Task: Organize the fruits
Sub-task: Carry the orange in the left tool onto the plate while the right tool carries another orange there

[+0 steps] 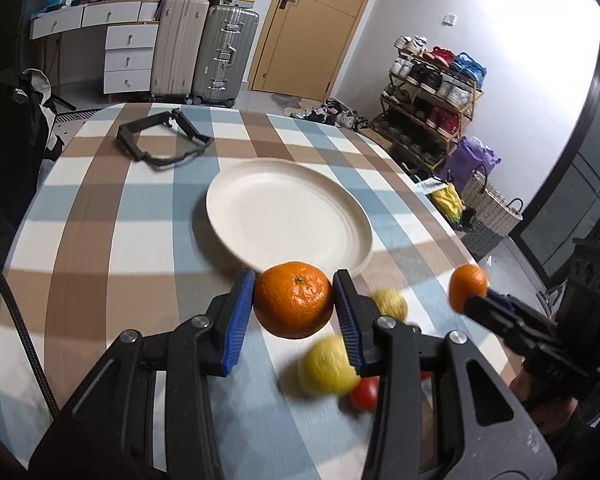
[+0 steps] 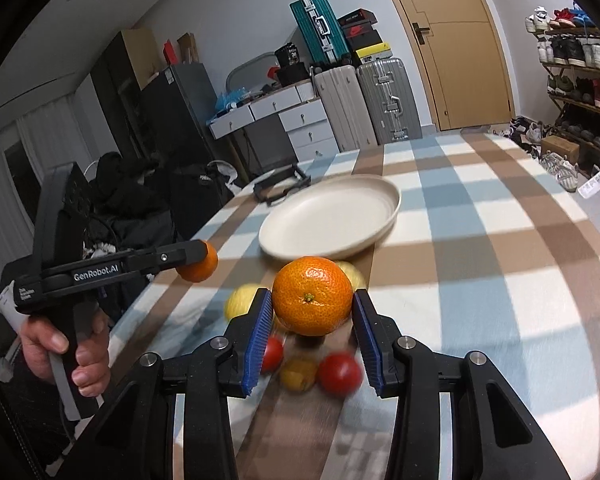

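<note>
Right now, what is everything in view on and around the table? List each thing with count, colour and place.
oranges: two, orange, one in each gripper, off the table
plate: one, cream, mid-table, nothing on it
yellow fruits: three, on the cloth near the plate
red fruits: two, beside the yellow ones
black frame: one, far end of the table
suitcases: several, by the door
shoe rack: one, right wall
left gripper: shut on an orange
right gripper: shut on an orange
</note>
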